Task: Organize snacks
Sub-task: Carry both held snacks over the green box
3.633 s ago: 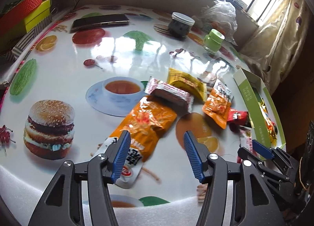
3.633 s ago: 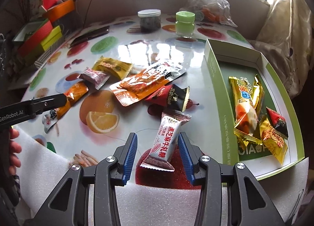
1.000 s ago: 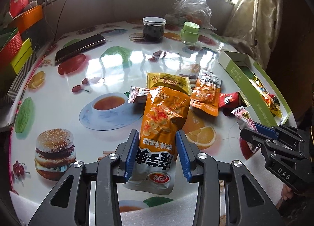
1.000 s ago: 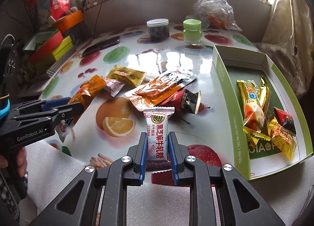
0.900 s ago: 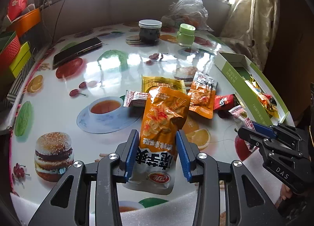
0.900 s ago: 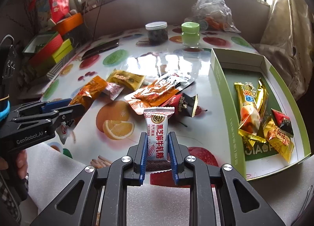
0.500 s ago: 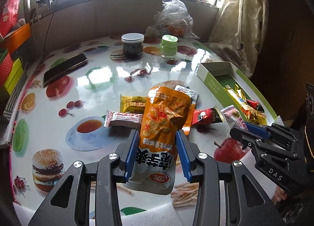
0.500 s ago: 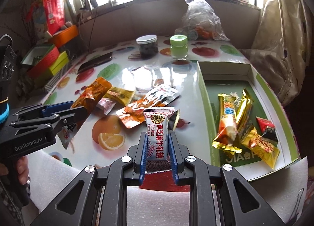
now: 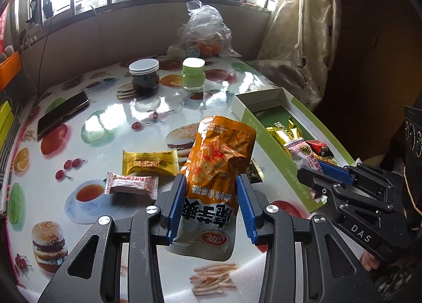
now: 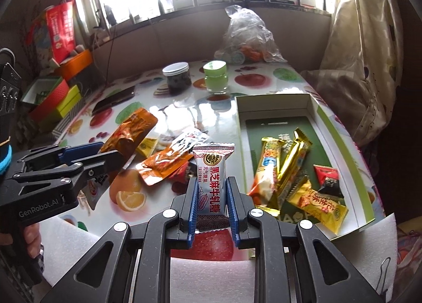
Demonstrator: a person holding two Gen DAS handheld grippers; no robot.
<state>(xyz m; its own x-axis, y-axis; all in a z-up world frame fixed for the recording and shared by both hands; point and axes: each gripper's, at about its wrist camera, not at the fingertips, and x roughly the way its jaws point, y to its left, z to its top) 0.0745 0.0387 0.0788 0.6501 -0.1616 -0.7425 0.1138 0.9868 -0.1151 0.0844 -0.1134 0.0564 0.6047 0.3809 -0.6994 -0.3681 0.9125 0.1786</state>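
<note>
The left gripper [image 9: 211, 205] clamps an orange snack bag [image 9: 219, 160], the right gripper [image 10: 212, 204] a white candy [image 10: 212, 171], green box [image 10: 366, 213] at three o'clock.

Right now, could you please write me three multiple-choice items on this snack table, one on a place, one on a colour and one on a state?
1. Where does the green box lie, seen from the right wrist camera?
A. on the right of the table
B. behind the jars
C. on the floor

2. What colour is the pouch in the left gripper?
A. blue
B. orange
C. pink

3. How is the white candy in the right gripper?
A. lying on the table
B. lying in the box
C. clamped upright

Answers: 1 A, the box lies along the right edge; 2 B, its wrapper is orange; 3 C, both blue pads press its sides.
</note>
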